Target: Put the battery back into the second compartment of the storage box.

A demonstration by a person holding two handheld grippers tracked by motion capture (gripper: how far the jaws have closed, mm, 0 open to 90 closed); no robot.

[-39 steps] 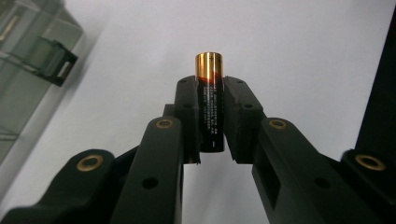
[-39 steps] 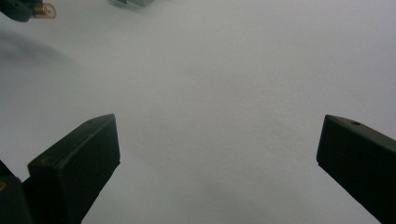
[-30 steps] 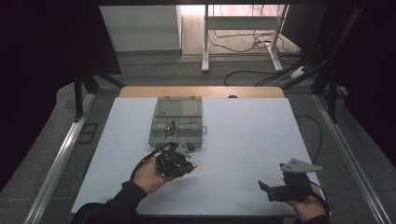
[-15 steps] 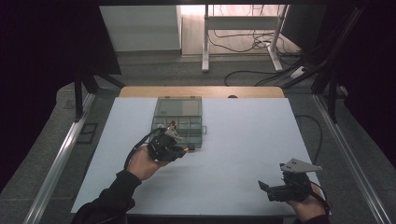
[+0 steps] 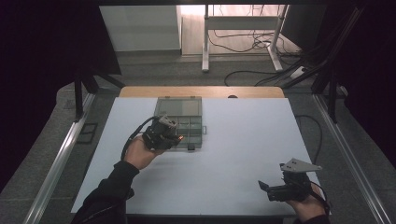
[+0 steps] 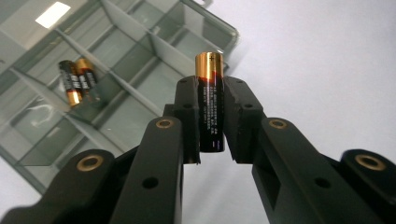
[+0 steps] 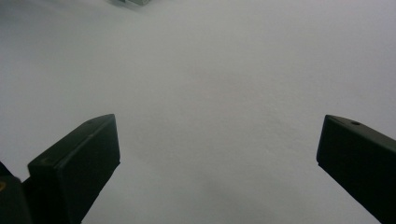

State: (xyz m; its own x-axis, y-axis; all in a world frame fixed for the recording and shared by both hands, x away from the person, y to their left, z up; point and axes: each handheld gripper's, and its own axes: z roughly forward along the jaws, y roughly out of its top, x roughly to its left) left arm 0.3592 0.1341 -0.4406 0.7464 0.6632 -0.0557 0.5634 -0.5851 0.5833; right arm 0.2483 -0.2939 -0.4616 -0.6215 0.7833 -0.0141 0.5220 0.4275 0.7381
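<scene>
The left gripper point(image 6: 211, 116) has swung up from the white bench point(image 5: 243, 140) to the clear grey compartment box point(image 5: 180, 122), clenching a black-and-gold battery point(image 6: 210, 100) over its near edge; likely a drop-in next. The right gripper point(image 5: 280, 189) idles wide open, well off.

Left hand-held gripper point(image 6: 211, 116) is clamped tight, forearm stretched well forward; right hand-held gripper point(image 5: 273, 190) sits low and near, jaws spread wide.
</scene>
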